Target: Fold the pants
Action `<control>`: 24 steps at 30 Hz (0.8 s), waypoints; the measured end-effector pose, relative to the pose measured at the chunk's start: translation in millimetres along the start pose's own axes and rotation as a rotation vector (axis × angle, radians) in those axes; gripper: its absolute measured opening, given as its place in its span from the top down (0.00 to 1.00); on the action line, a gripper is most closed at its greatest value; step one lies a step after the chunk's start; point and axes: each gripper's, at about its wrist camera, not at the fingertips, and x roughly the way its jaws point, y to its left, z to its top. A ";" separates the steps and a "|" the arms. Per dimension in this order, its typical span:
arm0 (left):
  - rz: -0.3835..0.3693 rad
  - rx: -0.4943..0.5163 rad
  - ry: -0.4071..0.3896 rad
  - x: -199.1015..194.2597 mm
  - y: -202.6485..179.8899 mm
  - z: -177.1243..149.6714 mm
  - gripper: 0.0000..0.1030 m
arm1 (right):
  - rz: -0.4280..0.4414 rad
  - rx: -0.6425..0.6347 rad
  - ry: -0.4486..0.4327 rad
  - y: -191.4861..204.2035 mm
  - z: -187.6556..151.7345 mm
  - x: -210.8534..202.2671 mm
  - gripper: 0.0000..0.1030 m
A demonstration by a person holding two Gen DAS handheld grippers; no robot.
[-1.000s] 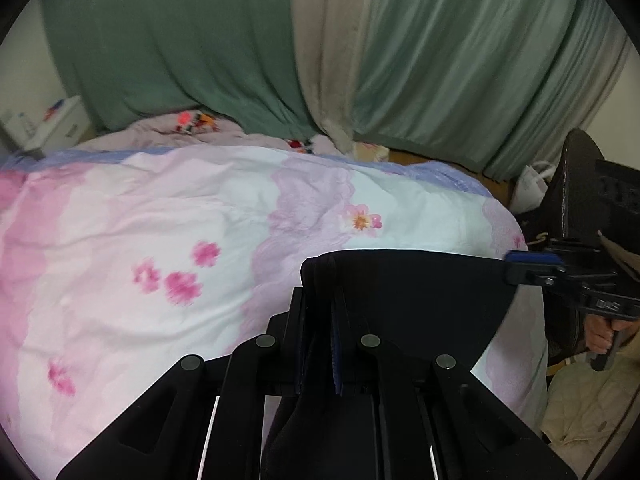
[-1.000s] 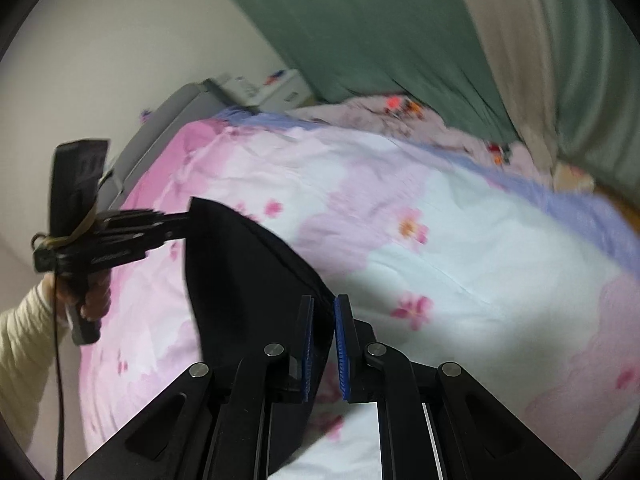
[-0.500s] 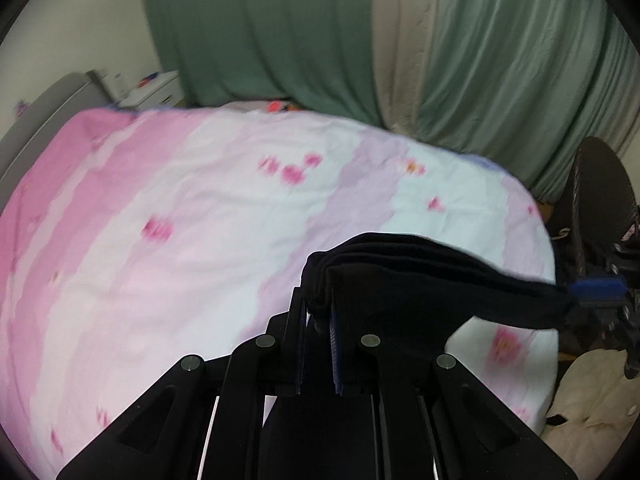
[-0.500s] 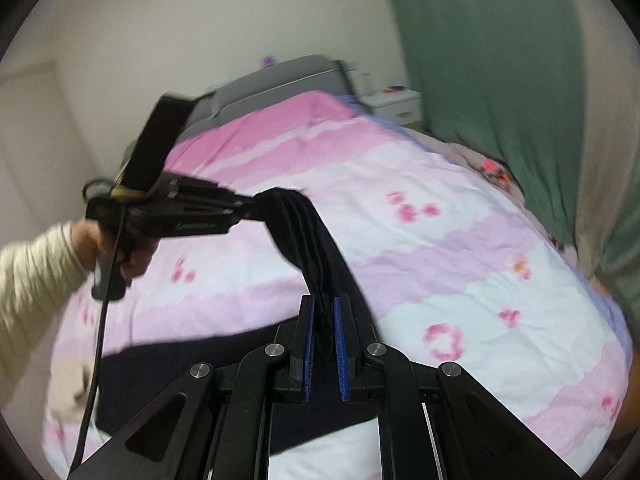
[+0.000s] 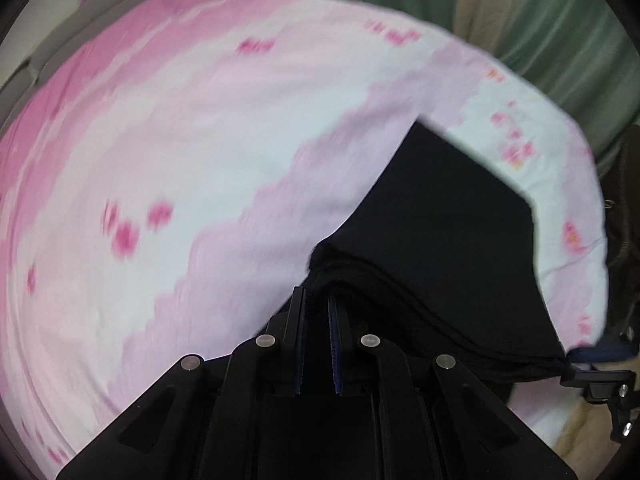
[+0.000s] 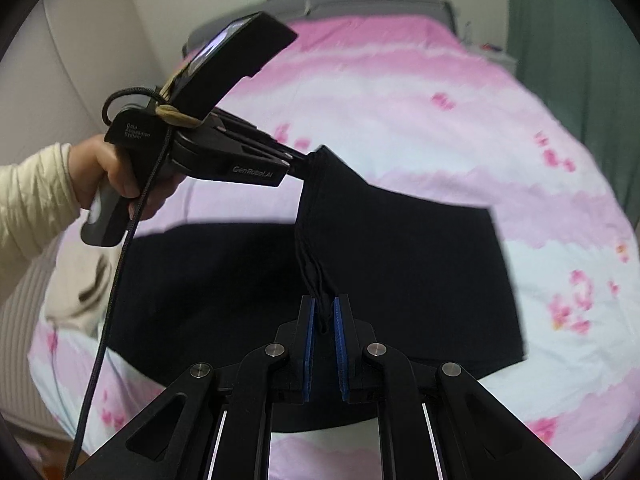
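We clench both claws, left and right, on pants edge, frame centre, stretched taut above bed for folding over.

black pants, folded, draped over bed

Black pants between left gripper fingers, over pink bedspread
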 end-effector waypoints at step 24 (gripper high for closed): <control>0.011 -0.563 -0.031 -35.3 -75.1 -160.7 0.48 | 0.057 0.029 0.192 -32.9 -48.1 41.1 0.54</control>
